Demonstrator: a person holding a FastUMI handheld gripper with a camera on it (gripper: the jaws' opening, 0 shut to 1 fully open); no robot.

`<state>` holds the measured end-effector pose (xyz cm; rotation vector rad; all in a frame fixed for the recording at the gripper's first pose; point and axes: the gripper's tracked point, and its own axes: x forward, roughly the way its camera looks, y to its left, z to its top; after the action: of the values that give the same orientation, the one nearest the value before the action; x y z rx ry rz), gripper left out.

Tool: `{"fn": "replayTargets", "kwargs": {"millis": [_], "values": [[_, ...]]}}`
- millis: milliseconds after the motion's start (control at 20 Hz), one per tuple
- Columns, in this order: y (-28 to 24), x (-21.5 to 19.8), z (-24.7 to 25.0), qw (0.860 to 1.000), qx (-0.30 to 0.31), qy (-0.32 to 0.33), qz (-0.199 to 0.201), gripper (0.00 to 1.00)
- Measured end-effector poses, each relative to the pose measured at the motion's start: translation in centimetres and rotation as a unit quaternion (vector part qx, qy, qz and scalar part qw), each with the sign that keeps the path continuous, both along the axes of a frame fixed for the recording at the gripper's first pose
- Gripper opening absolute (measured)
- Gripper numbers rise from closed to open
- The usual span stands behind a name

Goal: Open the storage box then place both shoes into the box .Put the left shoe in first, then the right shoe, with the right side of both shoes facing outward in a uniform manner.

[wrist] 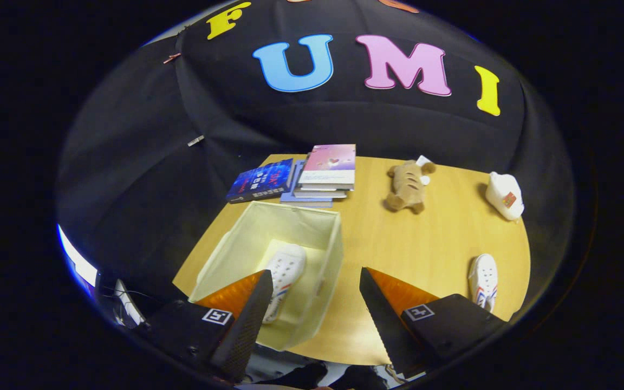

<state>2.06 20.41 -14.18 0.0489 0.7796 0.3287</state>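
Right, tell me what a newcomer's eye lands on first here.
The open cream fabric storage box on the wooden table, with one white shoe lying inside, just ahead of the open gripper. Then the second white shoe on the table beside the gripper, and the brown plush toy beyond.

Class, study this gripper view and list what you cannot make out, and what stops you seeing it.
- Shoe in the storage box: its heel end is hidden behind a finger of the open tongs, which hold nothing.
- Shoe on the table: its near end is hidden behind the tongs' other side.
- Storage box: its near wall is partly covered by the tongs.
- White bag: its label is too small to make out.
- Stacked books: the lower covers are hidden by the top book.
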Motion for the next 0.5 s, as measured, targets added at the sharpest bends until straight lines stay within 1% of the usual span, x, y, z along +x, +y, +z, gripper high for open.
{"fn": "replayTargets", "kwargs": {"millis": [150, 350, 500], "values": [[-6.9, -0.2, -0.5, 0.999, -0.028, -0.006, -0.023, 0.99], [-15.3, 0.1, -1.8, 0.997, -0.039, 0.002, -0.065, 0.99], [-21.1, 0.2, -3.2, 0.995, -0.055, 0.007, -0.088, 0.99]]}}
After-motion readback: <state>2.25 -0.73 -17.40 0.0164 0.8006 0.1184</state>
